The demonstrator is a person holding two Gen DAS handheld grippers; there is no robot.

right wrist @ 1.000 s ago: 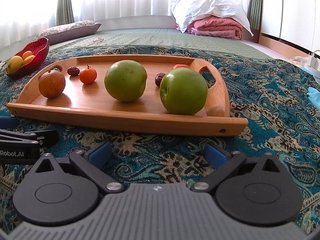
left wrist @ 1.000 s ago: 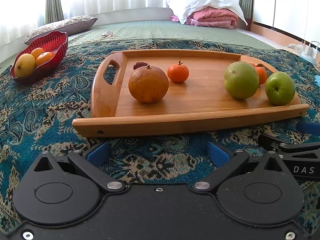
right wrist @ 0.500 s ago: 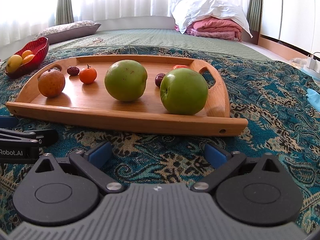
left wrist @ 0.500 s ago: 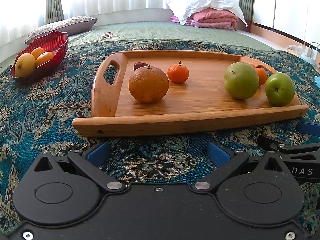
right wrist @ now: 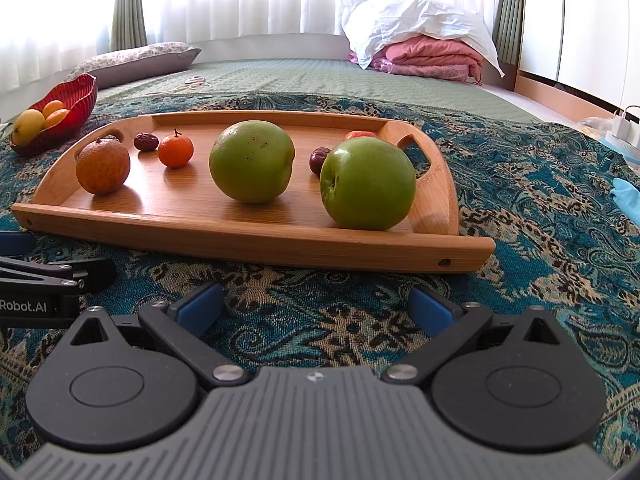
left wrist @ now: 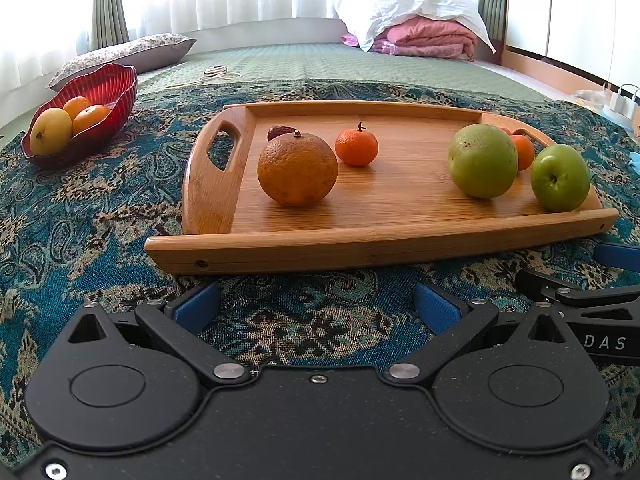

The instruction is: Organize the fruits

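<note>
Left gripper [left wrist: 316, 306]: blue pads spread wide with only patterned cloth between them; it rests low, just short of the tray's near rim, holding nothing.
Right gripper [right wrist: 316, 308]: likewise spread and empty, beside the left one, pointed at the tray's right half.
Change: next to none. Against the views of a second and half a second ago, both grippers and every fruit sit where they did; only a hair of camera drift shows.
Meaning for the task: no fruit is being carried now. The scene would fit a pause before a pick as well as a pause after a drop, so progress cannot be read from it.
Tray [left wrist: 400, 248]: bamboo, fine straight grain, raised rim, cut-out handles at both ends, slightly glossy.
Fruit on tray: a big orange [left wrist: 297, 169] with dull, blotched peel; a small mandarin [left wrist: 356, 147], bright, stem on; a large pale green fruit [right wrist: 252, 162], speckled and matte; a green apple [right wrist: 367, 183], smooth and shiny; two dark wrinkled dates [right wrist: 146, 141] [right wrist: 318, 161]; another small orange fruit [left wrist: 524, 152] half hidden at the back right. All stand apart except at that crowded right end.
Red bowl [left wrist: 116, 84]: ribbed glassy shell, well left of the tray, holding a yellow mango-like fruit [left wrist: 51, 137] and two orange ones.
Cloth [right wrist: 540, 208]: woven teal and tan paisley, soft, over a green quilted bed.
</note>
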